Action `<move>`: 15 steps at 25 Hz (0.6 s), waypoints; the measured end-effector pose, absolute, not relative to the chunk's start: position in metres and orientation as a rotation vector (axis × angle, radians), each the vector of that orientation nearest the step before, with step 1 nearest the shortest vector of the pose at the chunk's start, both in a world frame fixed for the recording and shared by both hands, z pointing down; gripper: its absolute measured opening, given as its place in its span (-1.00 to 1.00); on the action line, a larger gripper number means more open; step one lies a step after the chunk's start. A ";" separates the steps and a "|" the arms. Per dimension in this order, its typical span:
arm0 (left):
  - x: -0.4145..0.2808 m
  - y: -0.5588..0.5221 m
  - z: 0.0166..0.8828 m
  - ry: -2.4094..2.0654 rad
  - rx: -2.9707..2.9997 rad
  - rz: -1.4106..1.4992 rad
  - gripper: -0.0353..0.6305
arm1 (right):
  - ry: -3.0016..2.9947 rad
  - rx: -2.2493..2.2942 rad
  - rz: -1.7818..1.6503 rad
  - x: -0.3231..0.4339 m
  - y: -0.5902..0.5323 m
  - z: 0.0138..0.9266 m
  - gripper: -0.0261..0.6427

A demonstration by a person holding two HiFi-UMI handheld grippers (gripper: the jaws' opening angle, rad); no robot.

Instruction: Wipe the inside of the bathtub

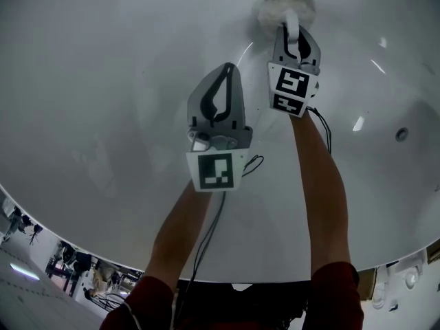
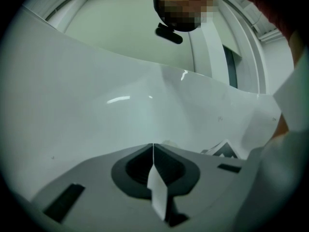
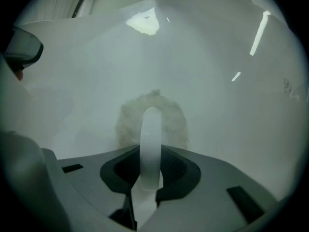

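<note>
I look down into a white bathtub (image 1: 103, 81). A fluffy white round pad (image 1: 285, 5) lies pressed against the tub's inner wall at the top of the head view. My right gripper (image 1: 293, 27) is shut on the pad's white loop handle (image 3: 150, 129), and the pad (image 3: 128, 122) shows as a pale ring behind the right gripper (image 3: 150, 153). My left gripper (image 1: 227, 69) hovers a little nearer and to the left, shut with nothing between its jaws. In its own view the left gripper (image 2: 153, 146) points at bare tub wall (image 2: 96, 105).
A small round fitting (image 1: 402, 134) sits in the tub wall at the right. The tub's near rim (image 1: 227, 270) curves along the bottom, with the room floor (image 1: 27, 280) beyond it at the lower left. Cables (image 1: 251, 163) trail from both grippers.
</note>
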State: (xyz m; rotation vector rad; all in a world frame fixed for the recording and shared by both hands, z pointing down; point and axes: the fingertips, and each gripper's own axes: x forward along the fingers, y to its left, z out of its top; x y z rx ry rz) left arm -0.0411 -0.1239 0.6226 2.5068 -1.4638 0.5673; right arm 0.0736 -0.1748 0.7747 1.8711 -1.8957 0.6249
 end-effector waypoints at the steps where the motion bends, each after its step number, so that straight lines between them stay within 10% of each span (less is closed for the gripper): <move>1: -0.039 -0.123 0.623 -1.460 2.513 0.570 -0.84 | -1.902 1.861 0.614 0.074 -0.174 0.776 -0.65; 15: 0.008 -0.117 0.622 -1.387 2.601 0.590 -0.85 | -1.850 1.880 0.625 0.133 -0.155 0.777 -0.65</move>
